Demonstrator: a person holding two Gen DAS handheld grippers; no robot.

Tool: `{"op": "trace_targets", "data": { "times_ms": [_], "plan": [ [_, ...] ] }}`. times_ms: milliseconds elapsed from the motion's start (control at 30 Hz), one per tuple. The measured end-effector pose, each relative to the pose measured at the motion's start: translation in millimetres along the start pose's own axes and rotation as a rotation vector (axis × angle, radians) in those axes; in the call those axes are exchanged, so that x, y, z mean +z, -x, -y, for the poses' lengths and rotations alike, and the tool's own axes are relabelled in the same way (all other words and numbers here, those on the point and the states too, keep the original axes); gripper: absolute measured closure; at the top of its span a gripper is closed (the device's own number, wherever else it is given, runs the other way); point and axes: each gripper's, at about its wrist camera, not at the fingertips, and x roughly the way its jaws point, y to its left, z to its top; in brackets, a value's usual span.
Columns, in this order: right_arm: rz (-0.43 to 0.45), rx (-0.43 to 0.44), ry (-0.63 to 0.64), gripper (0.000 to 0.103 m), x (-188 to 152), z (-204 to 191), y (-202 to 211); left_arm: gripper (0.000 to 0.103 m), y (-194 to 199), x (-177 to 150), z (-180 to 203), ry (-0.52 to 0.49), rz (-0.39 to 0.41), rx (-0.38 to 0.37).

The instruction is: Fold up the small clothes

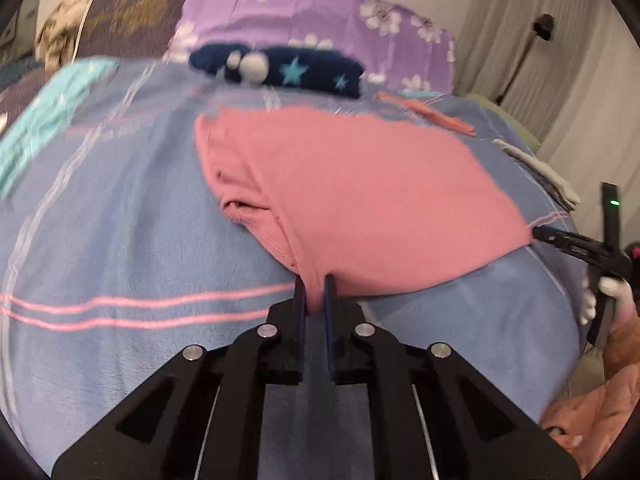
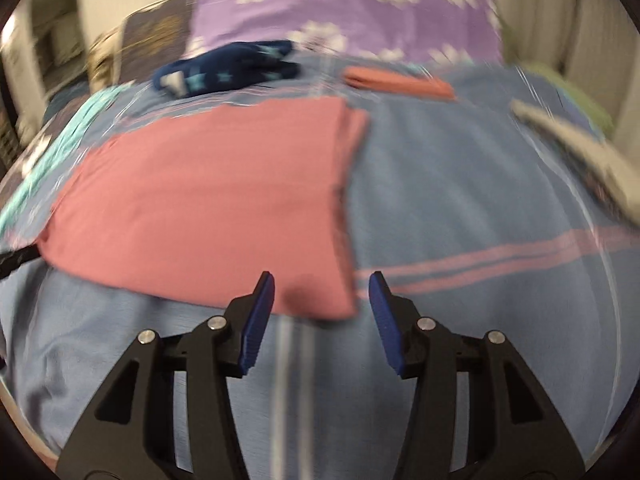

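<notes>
A pink garment (image 1: 360, 192) lies on the blue blanket (image 1: 120, 240); it also shows in the right wrist view (image 2: 208, 200). My left gripper (image 1: 316, 292) is shut on the garment's near corner. My right gripper (image 2: 322, 292) is open, with the garment's near right corner lying between its blue pads (image 2: 260, 312). In the left wrist view the right gripper (image 1: 538, 233) shows at the garment's right corner. In the right wrist view a dark tip of the left gripper (image 2: 16, 258) shows at the garment's left corner.
A folded navy star-print garment (image 1: 280, 68) lies at the far side by a purple flowered pillow (image 1: 320, 12). A turquoise piece (image 1: 44, 120) lies left, an orange piece (image 2: 400, 82) and a pale piece (image 2: 580, 148) lie right. Curtains (image 1: 580, 40) hang right.
</notes>
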Motion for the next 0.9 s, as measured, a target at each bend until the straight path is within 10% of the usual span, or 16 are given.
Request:
{"op": "trace_targets", "data": {
  "times_ms": [400,633,900],
  "plan": [
    [-0.039,0.060,-0.061,0.050,-5,19,-13,0.098,2,-30,-26,0.126,-0.035,0.065],
    [-0.025,0.061,-0.052,0.044,-4,16,-17,0.066,-11,-18,-16,0.100,-0.040,0.095],
    [-0.020,0.077,-0.046,0.043,-7,20,-16,0.075,-15,-18,-7,0.082,-0.082,0.161]
  ]
}}
